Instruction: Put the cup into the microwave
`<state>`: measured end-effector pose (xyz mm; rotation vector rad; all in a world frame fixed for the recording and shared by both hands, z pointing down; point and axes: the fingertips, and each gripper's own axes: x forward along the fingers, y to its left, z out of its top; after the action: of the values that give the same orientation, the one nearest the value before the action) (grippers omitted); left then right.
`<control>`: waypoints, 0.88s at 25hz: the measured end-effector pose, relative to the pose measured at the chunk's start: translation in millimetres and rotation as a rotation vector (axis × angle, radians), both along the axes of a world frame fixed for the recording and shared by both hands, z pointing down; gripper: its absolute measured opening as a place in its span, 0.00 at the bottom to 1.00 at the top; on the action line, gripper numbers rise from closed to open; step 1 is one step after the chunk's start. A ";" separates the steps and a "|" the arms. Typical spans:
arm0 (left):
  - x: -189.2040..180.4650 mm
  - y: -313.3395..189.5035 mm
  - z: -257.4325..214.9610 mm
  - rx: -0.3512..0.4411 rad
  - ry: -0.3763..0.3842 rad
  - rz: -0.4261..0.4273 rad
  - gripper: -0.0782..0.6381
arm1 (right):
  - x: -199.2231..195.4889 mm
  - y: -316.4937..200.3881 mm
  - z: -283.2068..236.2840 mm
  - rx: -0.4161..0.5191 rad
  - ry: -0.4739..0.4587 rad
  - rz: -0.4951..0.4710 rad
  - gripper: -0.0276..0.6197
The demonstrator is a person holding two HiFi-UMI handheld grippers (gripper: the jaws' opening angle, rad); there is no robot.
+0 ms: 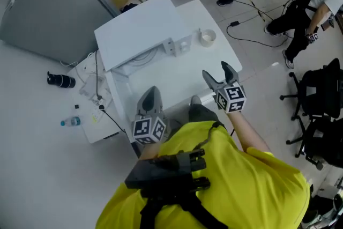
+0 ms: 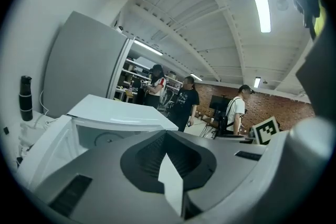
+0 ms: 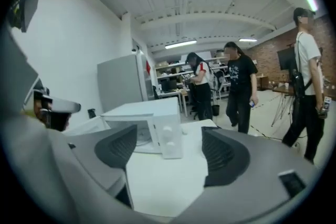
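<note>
A small white cup (image 1: 207, 37) stands on the white table (image 1: 177, 78), just right of the white microwave (image 1: 142, 29). The microwave's cavity (image 1: 143, 57) faces me with its door swung open to the left. In the right gripper view the microwave (image 3: 152, 126) shows its two knobs beyond the jaws. My right gripper (image 1: 220, 76) hovers over the table's near right part, open and empty, short of the cup. My left gripper (image 1: 151, 98) sits at the table's near edge, shut on nothing, pointing toward the microwave (image 2: 113, 120).
Several people stand beyond the table. Office chairs (image 1: 316, 96) are at the right. A tall grey cabinet (image 1: 48, 13) stands left of the microwave. A black bottle (image 1: 60, 80) and a small water bottle (image 1: 71, 122) lie on the floor at left, near cables.
</note>
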<state>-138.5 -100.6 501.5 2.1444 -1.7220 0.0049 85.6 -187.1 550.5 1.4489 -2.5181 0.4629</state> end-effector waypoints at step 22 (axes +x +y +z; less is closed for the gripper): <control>42.8 -99.8 92.1 -0.203 0.052 0.079 0.12 | 21.7 -235.5 273.8 -0.102 0.193 0.120 0.88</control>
<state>-95.8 -200.4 593.5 2.0432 -1.5369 0.1384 107.3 -422.5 824.3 1.5331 -2.2353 0.4411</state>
